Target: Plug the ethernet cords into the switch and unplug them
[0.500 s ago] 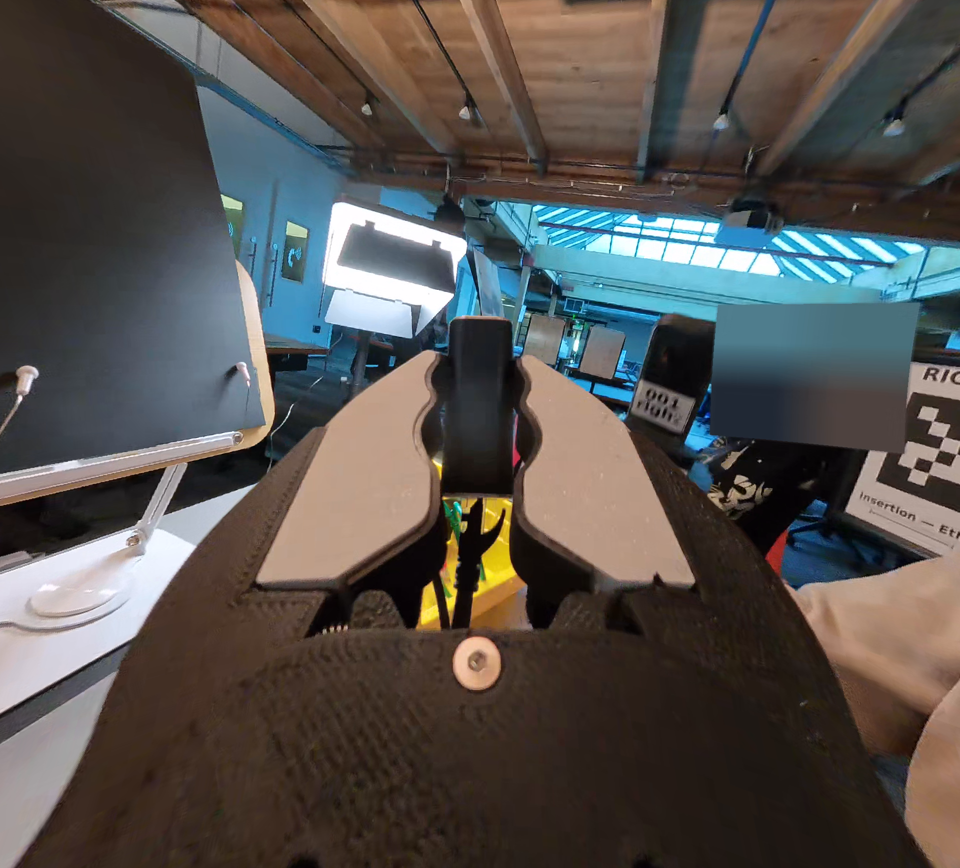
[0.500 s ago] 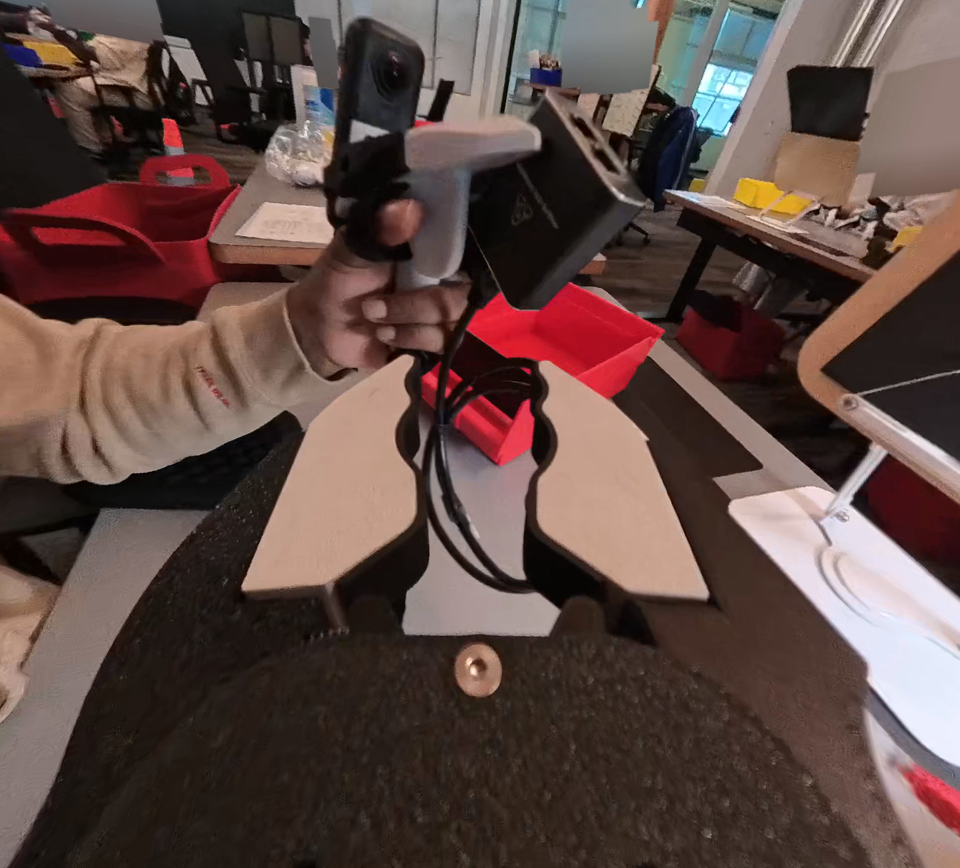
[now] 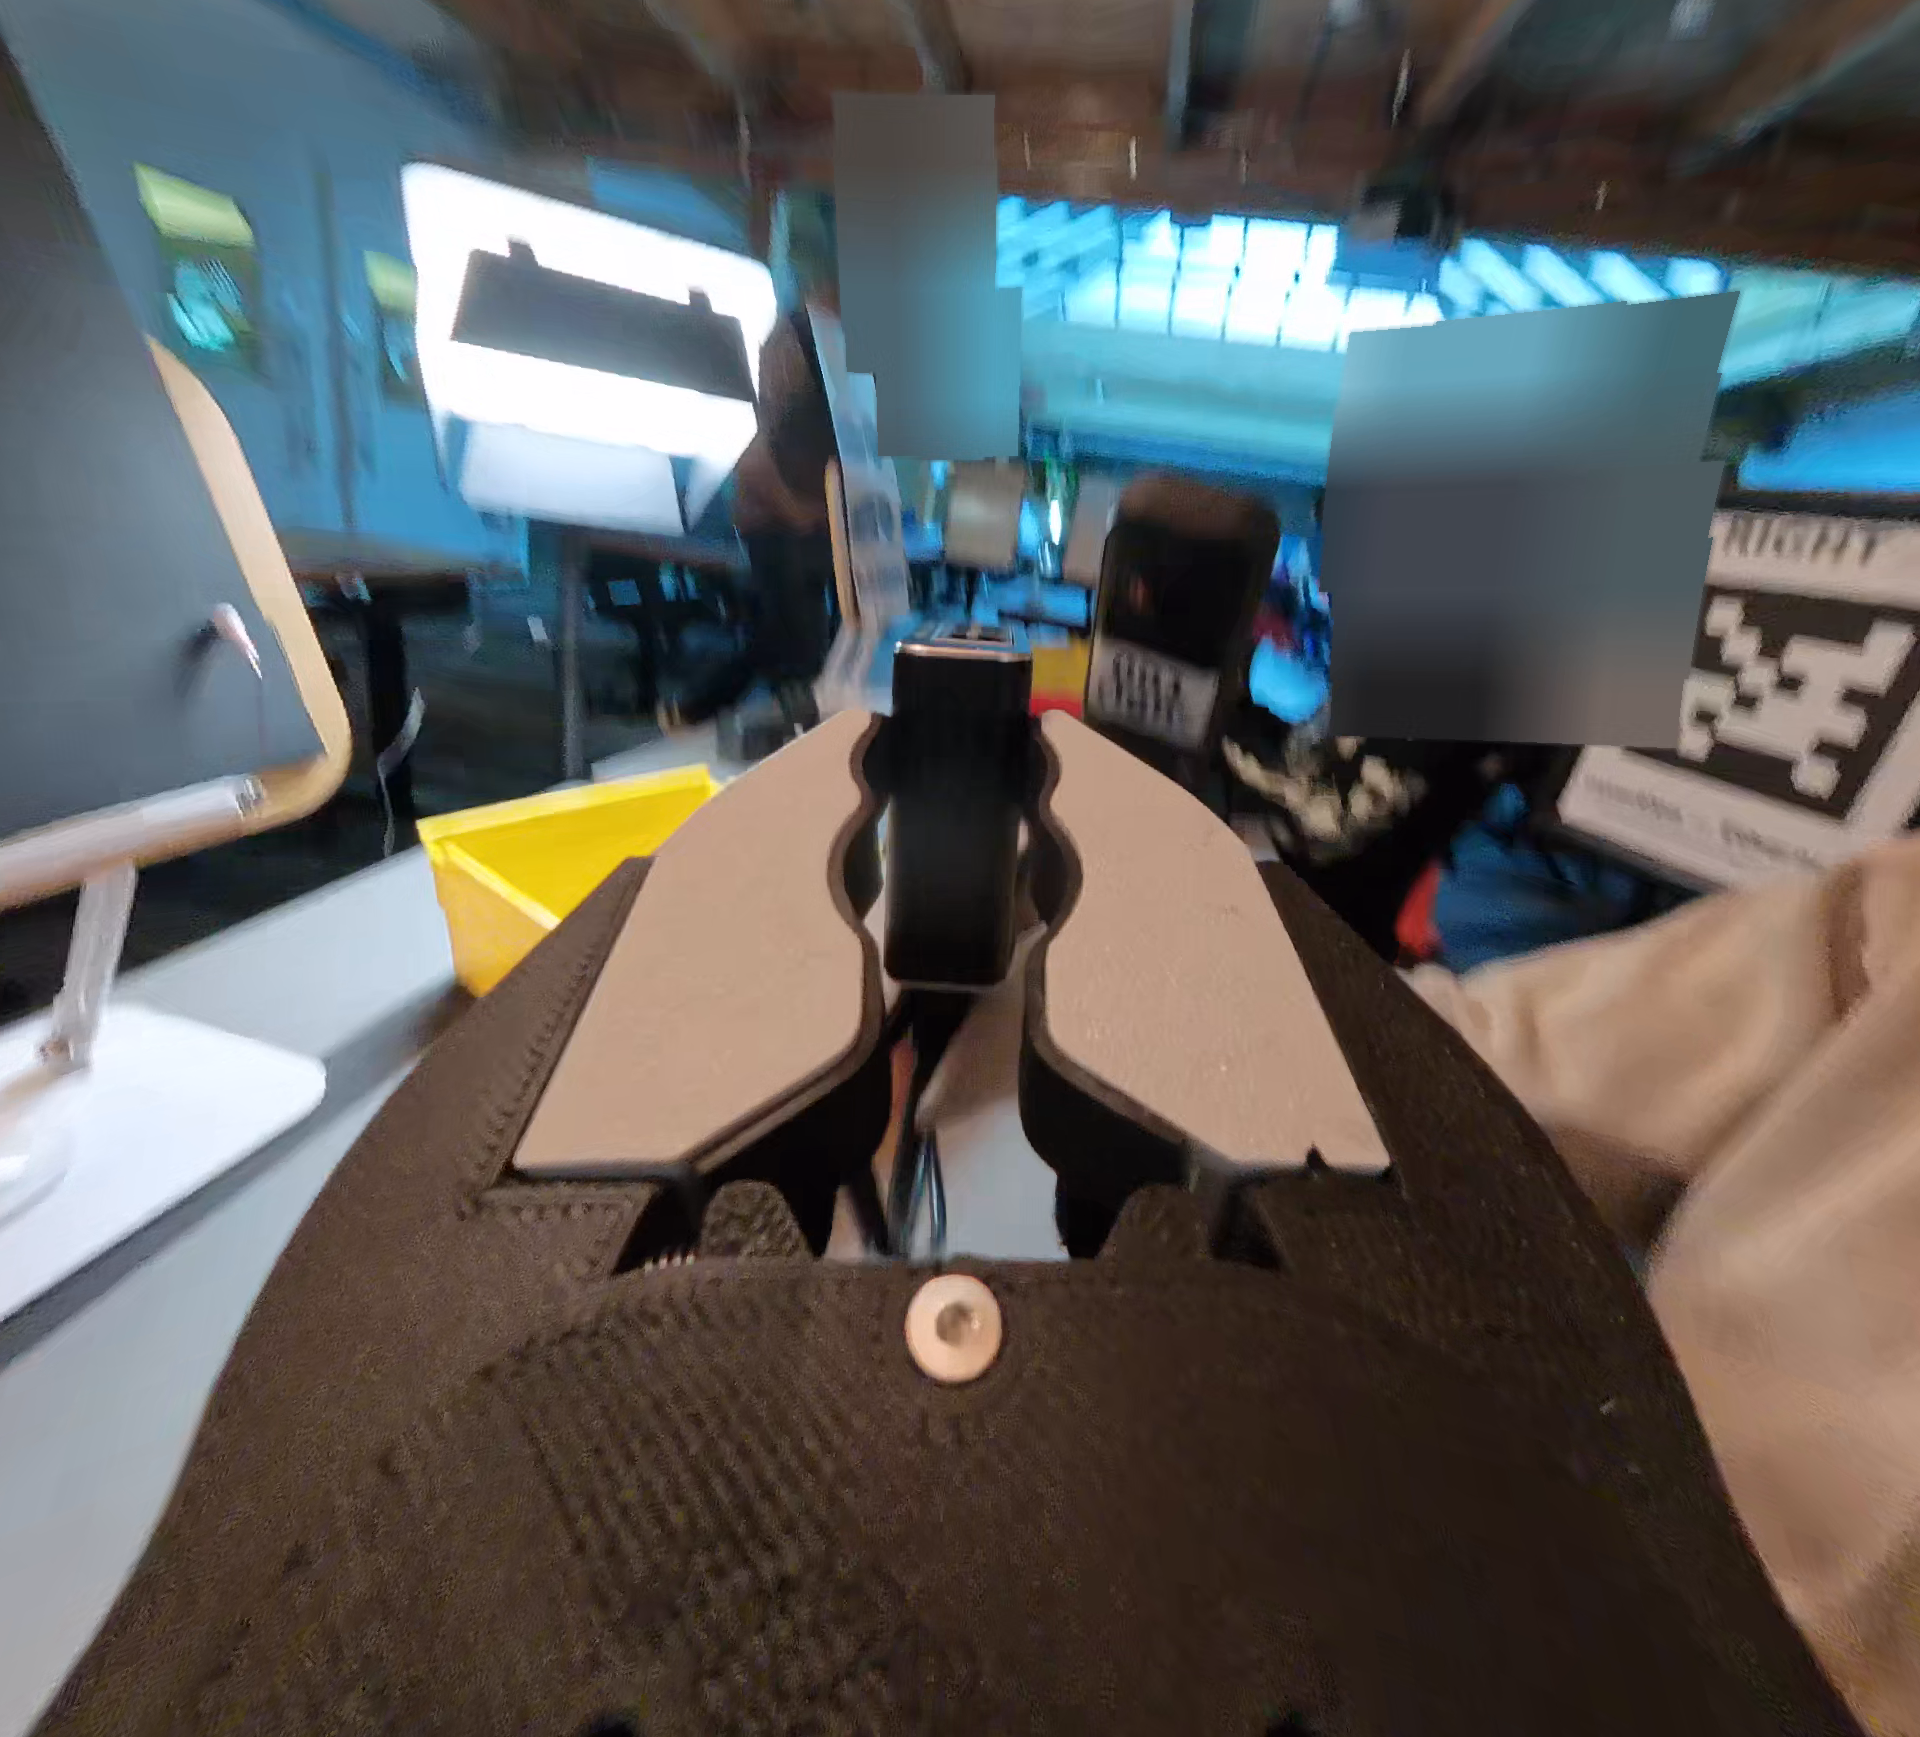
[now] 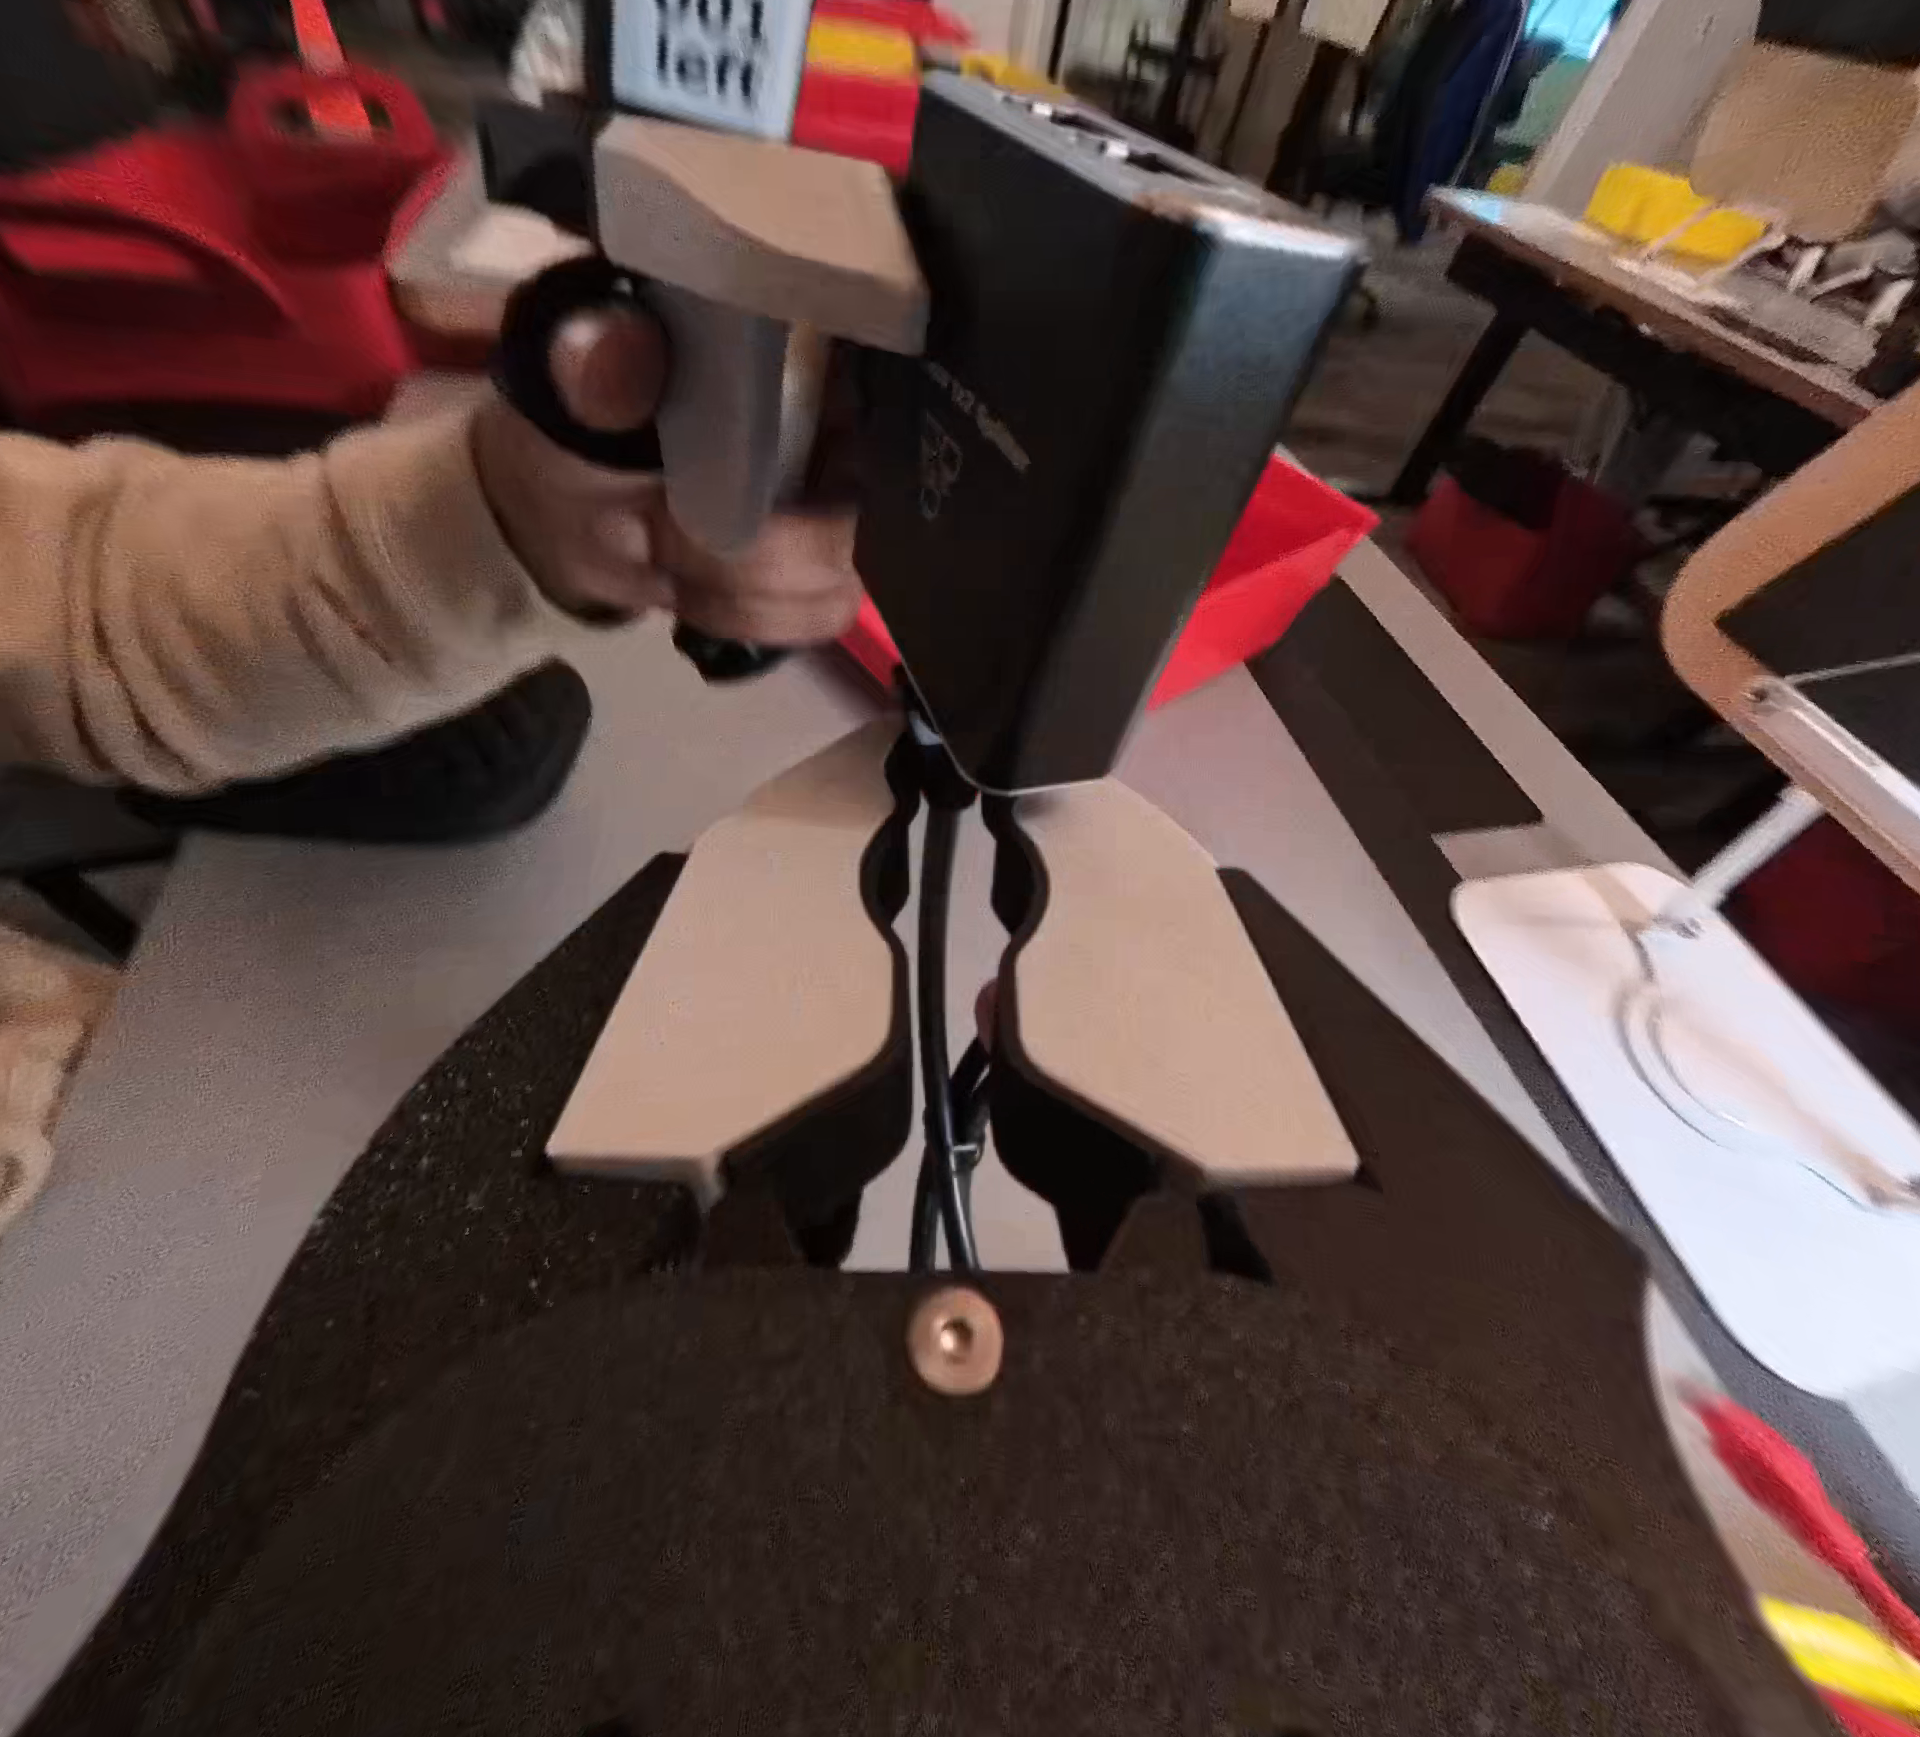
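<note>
Both claws grip: left claw (image 3: 951, 752) clamps switch (image 3: 951, 846), right claw (image 4: 951, 778) pinches cord (image 4: 935, 939).

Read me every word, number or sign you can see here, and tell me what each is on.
I won't repeat writing; here is where it stands.
White label, dark print: on the left gripper, which clamps the black switch.
Pale print: on the switch's side, too small.
White label: on the right gripper, which pinches a black cord; blurred.
Black-and-white marker sign: print around its pattern, blurred.
</note>
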`<state>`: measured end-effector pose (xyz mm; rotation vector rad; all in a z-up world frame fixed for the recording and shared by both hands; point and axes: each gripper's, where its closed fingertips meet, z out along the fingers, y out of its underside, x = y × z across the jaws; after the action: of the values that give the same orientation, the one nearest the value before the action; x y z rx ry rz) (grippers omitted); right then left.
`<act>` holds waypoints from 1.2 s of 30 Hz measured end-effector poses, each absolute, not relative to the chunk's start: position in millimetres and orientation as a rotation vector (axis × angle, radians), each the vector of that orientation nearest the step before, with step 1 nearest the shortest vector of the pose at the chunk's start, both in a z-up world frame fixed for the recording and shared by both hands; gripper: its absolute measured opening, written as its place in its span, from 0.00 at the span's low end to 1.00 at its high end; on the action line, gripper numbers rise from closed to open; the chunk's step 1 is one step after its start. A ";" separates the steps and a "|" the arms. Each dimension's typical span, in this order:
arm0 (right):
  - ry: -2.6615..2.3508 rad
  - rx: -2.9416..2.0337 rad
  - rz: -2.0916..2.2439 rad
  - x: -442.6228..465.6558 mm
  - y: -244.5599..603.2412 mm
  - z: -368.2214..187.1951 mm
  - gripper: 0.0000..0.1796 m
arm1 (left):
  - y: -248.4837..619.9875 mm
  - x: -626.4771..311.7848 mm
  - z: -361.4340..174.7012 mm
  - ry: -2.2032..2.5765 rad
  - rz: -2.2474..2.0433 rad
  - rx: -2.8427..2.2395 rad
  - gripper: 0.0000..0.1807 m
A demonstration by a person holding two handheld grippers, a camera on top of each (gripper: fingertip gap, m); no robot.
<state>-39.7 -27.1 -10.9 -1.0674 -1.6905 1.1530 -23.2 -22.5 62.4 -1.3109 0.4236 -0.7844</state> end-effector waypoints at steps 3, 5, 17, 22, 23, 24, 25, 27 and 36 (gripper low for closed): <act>-1.894 -1.095 0.684 -10.8 10.2 -34.8 0.05 | -25.6 -26.7 37.6 0.582 -0.711 -1.518 0.16; -2.040 -1.096 0.392 11.8 26.5 -56.6 0.05 | -27.5 -27.3 21.2 0.672 -0.606 -1.624 0.19; -2.168 -1.044 0.273 12.1 23.1 -84.4 0.06 | -5.4 4.1 -63.4 0.964 -0.285 -1.872 0.15; -1.690 -0.936 0.755 14.8 21.9 19.5 0.10 | -4.3 -28.8 -10.9 0.722 -0.472 -1.668 0.14; -1.600 -0.920 0.895 21.0 19.3 39.6 0.10 | -4.5 -36.6 -0.4 0.663 -0.526 -1.620 0.14; -1.540 -0.911 1.027 26.9 16.3 53.3 0.10 | -5.0 -44.4 9.3 0.606 -0.582 -1.572 0.14; -1.518 -0.907 1.142 30.6 13.0 59.5 0.10 | -5.9 -51.8 18.1 0.556 -0.633 -1.520 0.14; -1.533 -0.927 1.294 28.0 10.2 53.3 0.13 | -7.8 -63.9 32.0 0.464 -0.729 -1.432 0.14; -1.411 -0.975 1.857 -9.7 -2.8 28.0 0.15 | -19.1 -22.9 30.5 0.569 -0.853 -1.449 0.15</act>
<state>-9.7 -2.8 28.0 -0.9753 -1.4109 1.8572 -22.9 -19.1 30.5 -1.4490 0.5691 -0.8531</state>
